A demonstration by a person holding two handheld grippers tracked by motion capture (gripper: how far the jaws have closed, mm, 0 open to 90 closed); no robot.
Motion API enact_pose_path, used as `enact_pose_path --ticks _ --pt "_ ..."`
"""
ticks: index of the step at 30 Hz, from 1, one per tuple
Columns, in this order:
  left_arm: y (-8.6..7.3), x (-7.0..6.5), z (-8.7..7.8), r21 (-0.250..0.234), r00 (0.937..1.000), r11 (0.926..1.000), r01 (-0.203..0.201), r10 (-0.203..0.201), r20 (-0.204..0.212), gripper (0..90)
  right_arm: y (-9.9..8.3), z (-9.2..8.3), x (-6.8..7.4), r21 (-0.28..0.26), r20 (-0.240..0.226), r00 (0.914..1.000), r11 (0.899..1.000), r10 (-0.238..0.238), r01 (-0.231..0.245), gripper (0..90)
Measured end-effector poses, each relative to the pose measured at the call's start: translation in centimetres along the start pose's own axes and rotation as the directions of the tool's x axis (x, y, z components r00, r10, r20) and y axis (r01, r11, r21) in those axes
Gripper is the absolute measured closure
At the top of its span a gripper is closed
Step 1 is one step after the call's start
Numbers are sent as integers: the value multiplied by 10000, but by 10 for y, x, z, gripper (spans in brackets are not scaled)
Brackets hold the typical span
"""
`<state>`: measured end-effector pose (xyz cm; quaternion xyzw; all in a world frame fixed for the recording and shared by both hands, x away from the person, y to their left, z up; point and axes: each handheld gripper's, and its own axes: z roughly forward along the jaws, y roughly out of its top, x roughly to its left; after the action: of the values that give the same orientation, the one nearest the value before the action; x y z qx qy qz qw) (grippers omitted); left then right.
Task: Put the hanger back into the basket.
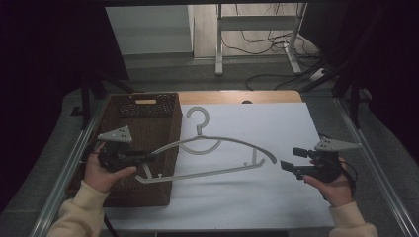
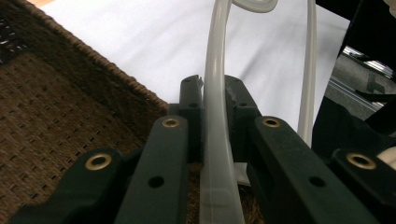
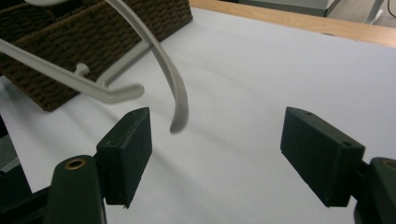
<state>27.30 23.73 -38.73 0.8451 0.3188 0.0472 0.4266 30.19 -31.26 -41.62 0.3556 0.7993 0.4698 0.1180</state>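
Observation:
A white plastic hanger (image 1: 197,174) is held level above the white sheet (image 1: 257,197), its hook (image 1: 197,118) pointing away from me. My left gripper (image 1: 150,157) is shut on the hanger's left end, over the right rim of the brown woven basket (image 1: 148,128). In the left gripper view the hanger's arm (image 2: 217,140) runs up between the pads of that gripper (image 2: 215,93), which press on it. My right gripper (image 1: 291,159) stands open just right of the hanger's right tip. In the right gripper view that tip (image 3: 175,98) hangs in front of its left jaw, with nothing between the jaws of the right gripper (image 3: 224,149).
The basket (image 2: 56,121) sits at the table's left, with a mesh wall at its far end. Metal rails (image 1: 375,168) run along both sides. A wooden table edge (image 1: 237,96) lies beyond the sheet. Behind it stand a desk frame and floor cables (image 1: 267,47).

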Motion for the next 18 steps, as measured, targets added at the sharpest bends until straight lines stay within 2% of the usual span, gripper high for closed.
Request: enact_pose_path --ticks 10,18 --pt "-12 10 -12 -256 9986 9986 465 -471 -252 800 -4 2 -4 96 87 9999 9999 111 -112 246" --pt "-23 24 -27 -511 9951 9944 922 -938 -314 800 -5 3 -4 120 93 9999 9999 108 -109 247"
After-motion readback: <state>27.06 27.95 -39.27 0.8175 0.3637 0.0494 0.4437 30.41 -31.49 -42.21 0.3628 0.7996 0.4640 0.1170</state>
